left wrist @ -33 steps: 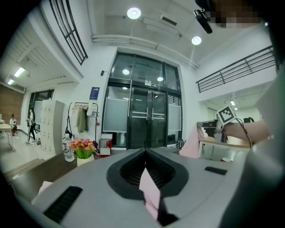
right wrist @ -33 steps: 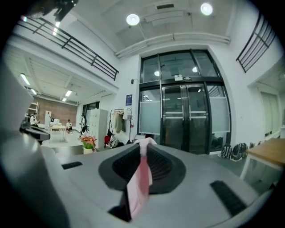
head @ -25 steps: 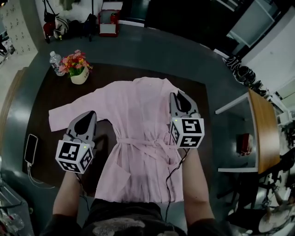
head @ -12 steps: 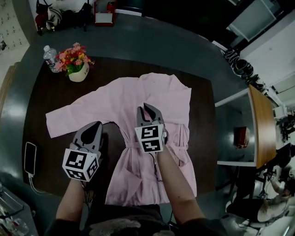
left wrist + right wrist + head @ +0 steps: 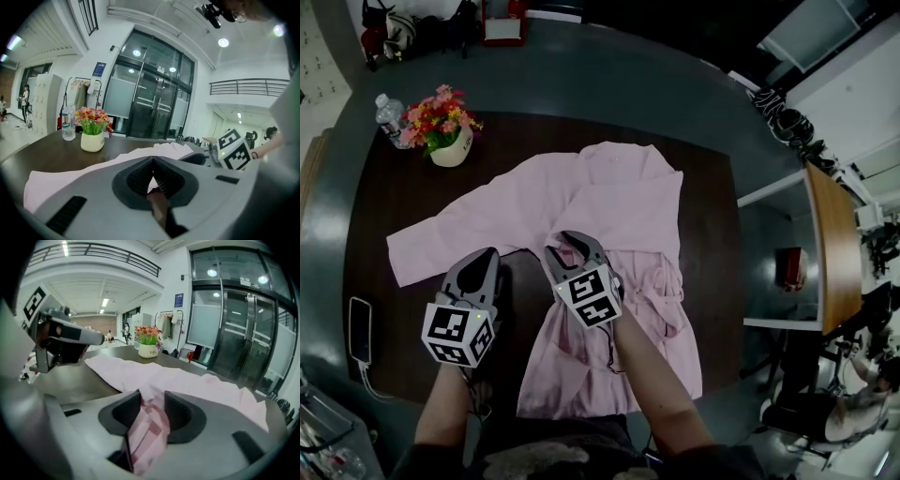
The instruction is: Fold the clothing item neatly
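My right tool [image 5: 569, 246] is opening around a fold of the soft pink cloth robe [image 5: 609, 192], to lay it across the robe's middle on the dark tabletop [image 5: 394, 187]. My left tool [image 5: 481, 262] is pressed together and empty, just beside the robe.

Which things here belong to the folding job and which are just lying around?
Job: pink fabric robe; right gripper, jaws opening with robe fabric between them; left gripper, jaws shut.
Lying about: flowers in white pot; clear plastic water bottle; dark phone.
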A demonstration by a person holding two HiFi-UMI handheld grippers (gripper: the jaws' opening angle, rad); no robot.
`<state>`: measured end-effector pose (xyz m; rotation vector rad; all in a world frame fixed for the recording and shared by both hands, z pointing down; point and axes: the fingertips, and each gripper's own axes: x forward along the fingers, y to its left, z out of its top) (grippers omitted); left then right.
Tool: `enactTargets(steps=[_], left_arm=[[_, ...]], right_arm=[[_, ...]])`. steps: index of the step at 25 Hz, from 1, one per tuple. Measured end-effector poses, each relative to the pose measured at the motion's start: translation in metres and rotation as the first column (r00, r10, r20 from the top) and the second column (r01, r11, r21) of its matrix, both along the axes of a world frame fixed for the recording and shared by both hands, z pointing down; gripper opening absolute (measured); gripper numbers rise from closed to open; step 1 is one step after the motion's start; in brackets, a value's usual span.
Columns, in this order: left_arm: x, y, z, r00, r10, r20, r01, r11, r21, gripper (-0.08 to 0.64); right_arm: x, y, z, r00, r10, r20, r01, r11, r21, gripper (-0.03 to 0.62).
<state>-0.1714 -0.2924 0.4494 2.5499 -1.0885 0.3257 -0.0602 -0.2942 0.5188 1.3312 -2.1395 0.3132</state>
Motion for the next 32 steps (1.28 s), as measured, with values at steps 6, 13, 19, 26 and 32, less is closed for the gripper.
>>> enactTargets(steps=[6, 13, 19, 26, 32], left_arm=[[-0.002, -0.008, 0.01, 1.0, -0.009, 0.01, 0.009, 1.0, -0.012, 0.009], [-0.005, -0.011, 0.012, 1.0, -0.022, 0.01, 0.022, 1.0, -0.012, 0.009], [-0.004, -0.011, 0.011, 1.0, -0.02, 0.011, 0.02, 1.0, -0.019, 0.009], [-0.005, -0.014, 0.013, 1.0, -0.022, 0.01, 0.022, 1.0, -0.014, 0.009], [-0.025, -0.022, 0.012, 0.998, -0.055, 0.004, 0.055, 0.998, -0.01, 0.009]], right_arm=[[0.017, 0.029, -0.002, 0.993, -0.089, -0.072, 0.085, 0.994, -0.063, 0.265], [0.072, 0.028, 0.002, 0.989, 0.139, -0.047, -0.141, 0.988, -0.056, 0.268], [0.095, 0.031, 0.041, 0.963, 0.259, 0.073, -0.23, 0.933, -0.278, 0.262], [0.096, 0.015, 0.025, 0.957, 0.289, -0.012, -0.287, 0.941, -0.181, 0.008], [0.067, -0.041, -0.017, 0.974, 0.225, 0.018, -0.223, 0.971, -0.092, 0.008]])
